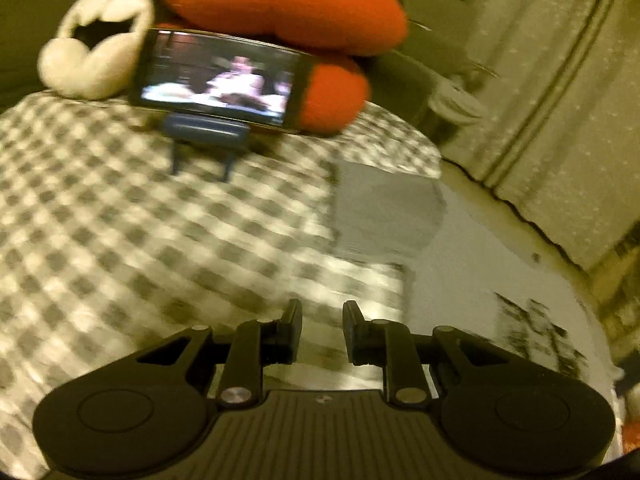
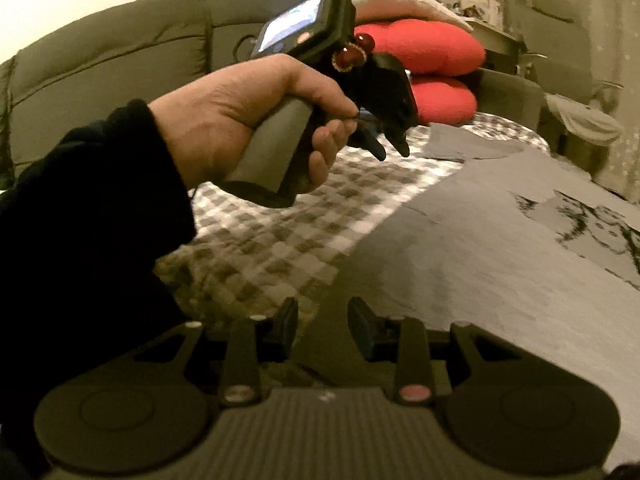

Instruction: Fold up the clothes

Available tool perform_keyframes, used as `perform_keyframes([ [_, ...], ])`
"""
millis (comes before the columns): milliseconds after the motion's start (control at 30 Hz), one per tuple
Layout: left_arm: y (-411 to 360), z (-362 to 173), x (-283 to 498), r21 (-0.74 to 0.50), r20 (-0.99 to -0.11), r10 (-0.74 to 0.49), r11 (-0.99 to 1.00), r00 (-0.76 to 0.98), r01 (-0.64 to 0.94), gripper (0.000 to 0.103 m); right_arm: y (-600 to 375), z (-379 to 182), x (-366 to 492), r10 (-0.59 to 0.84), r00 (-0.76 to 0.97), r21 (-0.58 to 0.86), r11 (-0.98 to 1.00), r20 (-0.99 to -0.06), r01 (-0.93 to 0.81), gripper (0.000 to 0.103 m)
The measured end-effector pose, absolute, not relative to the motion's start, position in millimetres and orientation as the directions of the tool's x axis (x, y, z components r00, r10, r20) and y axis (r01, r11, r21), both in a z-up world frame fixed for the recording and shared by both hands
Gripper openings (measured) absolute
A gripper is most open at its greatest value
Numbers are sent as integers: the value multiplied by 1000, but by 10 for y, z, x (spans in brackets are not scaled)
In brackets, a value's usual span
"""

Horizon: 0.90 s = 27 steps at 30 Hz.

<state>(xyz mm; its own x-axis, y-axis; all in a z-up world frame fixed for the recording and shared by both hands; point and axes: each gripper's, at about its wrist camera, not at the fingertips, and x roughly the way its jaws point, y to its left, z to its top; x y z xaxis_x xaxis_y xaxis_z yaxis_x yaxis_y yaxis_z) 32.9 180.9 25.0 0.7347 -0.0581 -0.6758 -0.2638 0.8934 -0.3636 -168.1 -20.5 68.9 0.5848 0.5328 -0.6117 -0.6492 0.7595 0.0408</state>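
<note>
- Ahead of the left gripper point(image 1: 322, 330), checked grey-and-white bedspread point(image 1: 140, 220) lies bare.
- Farther ahead, a lit phone on a blue stand point(image 1: 220, 76) and red cushions point(image 1: 280, 4) block passage.

Phone point(image 1: 220, 76) on stand, red cushions point(image 1: 280, 4), white plush point(image 1: 96, 40), checkered bedcover point(image 1: 140, 220)

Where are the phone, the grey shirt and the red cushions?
phone point(image 1: 218, 76): left wrist view, middle of its lit screen.
grey shirt point(image 2: 460, 240): right wrist view, plain cloth beside the print.
red cushions point(image 2: 420, 46): right wrist view, front of the upper cushion.
</note>
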Motion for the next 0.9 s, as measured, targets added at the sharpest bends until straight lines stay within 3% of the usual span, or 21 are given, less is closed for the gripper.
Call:
perform_keyframes([
  [167,1770,215,357,-384,-682,-100,892,724,-239,20,-101,588,-1695,525,567,18,744,-634,-668,33],
  [233,1730,217,362,-381,-681,-108,897,724,-225,20,-90,540,-1707,504,576,-11,746,-644,-666,29],
  [267,1712,217,368,-376,-682,-110,901,723,-218,20,-93,530,-1707,496,580,-19,749,-646,-662,26],
  [333,1684,216,375,-371,-682,-116,906,722,-206,20,-100,510,-1706,482,589,-34,755,-648,-655,10],
  [900,1671,212,379,-364,-681,-112,909,724,-202,20,-250,676,-1732,624,516,154,712,-587,-685,8],
])
